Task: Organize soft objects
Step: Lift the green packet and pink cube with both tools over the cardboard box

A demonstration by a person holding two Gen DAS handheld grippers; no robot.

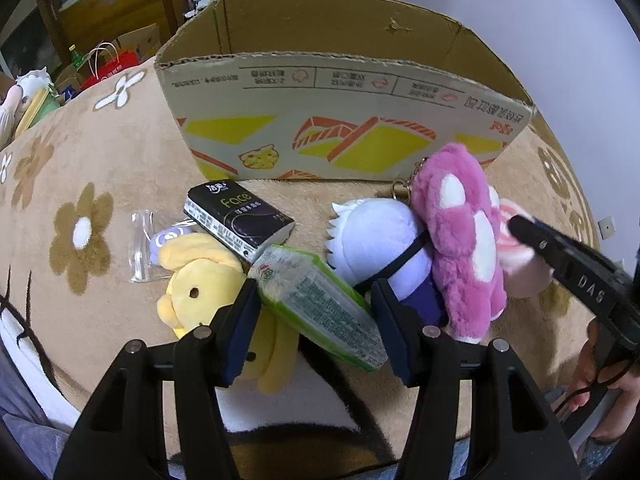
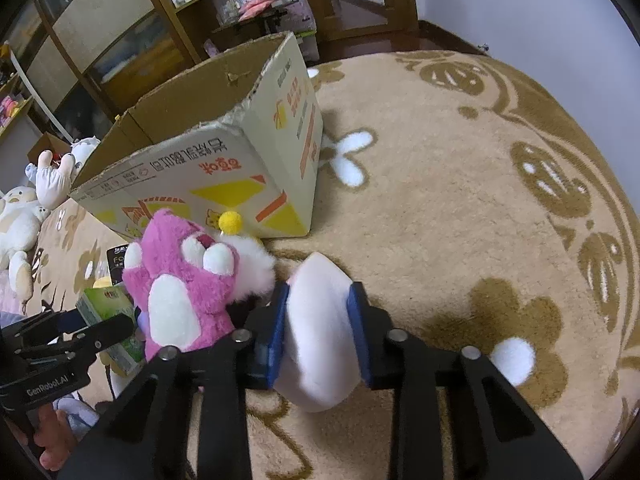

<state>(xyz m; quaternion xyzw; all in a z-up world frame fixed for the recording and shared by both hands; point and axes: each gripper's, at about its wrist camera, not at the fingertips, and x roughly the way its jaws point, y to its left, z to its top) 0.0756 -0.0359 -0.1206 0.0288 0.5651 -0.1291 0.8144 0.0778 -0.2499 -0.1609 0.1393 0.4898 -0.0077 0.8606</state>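
Barely begun: right gripper (image 2: 320, 320) clamping a pale pink plush (image 2: 320, 344), left gripper (image 1: 316, 320) spread around the green tissue pack (image 1: 320, 304) (cardboard box (image 1: 344, 120) apparently unfilled).

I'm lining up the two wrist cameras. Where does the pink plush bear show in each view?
Left wrist: pink plush bear lies right of centre, before the cardboard box.
Right wrist: pink plush bear sits left of centre, below the box's printed front.
Shared landmark: the cardboard box.
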